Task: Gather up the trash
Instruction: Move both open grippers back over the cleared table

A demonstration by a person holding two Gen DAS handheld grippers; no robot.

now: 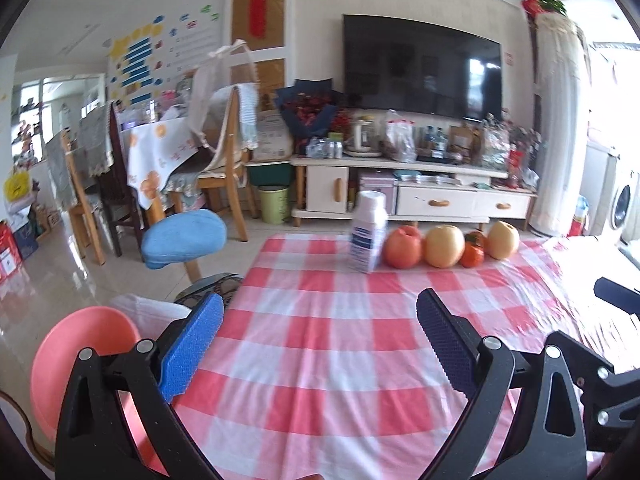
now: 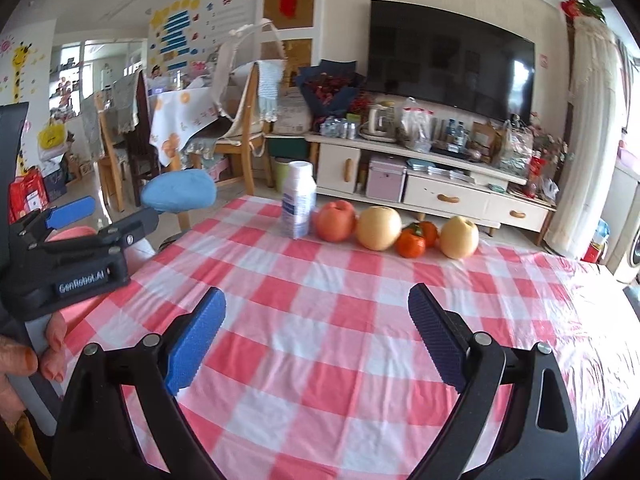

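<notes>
A small white plastic bottle with a blue label (image 1: 368,232) is being shown standing upright at the far edge of a table covered by a red-and-white checked plastic cloth (image 1: 320,360). Just beside it to the right, a row of fruit is being displayed: a reddish apple (image 1: 403,247), a pale yellow pear (image 1: 444,246), small orange tangerines (image 1: 473,253) and a second yellow pear (image 1: 503,240).

The left gripper (image 1: 320,344) is being held low over the near part of the cloth with its blue-padded tongs spread wide and nothing between them. The right gripper (image 2: 316,336) is being held likewise, its tongs wide apart and empty. Both are being kept well apart from the bottle.

A round pink plastic basin (image 1: 80,344) is being seen off the table's left edge, below the left gripper; whether it is meant as the trash receiver cannot be told, and its visible part is showing nothing inside.

As for progress, the bottle is judged the likeliest piece of trash, and it is being left on the table rather than in any container. Whether other trash lay here cannot be told; so long as the bottle counts as trash, its collection is being judged as outstanding.
</notes>
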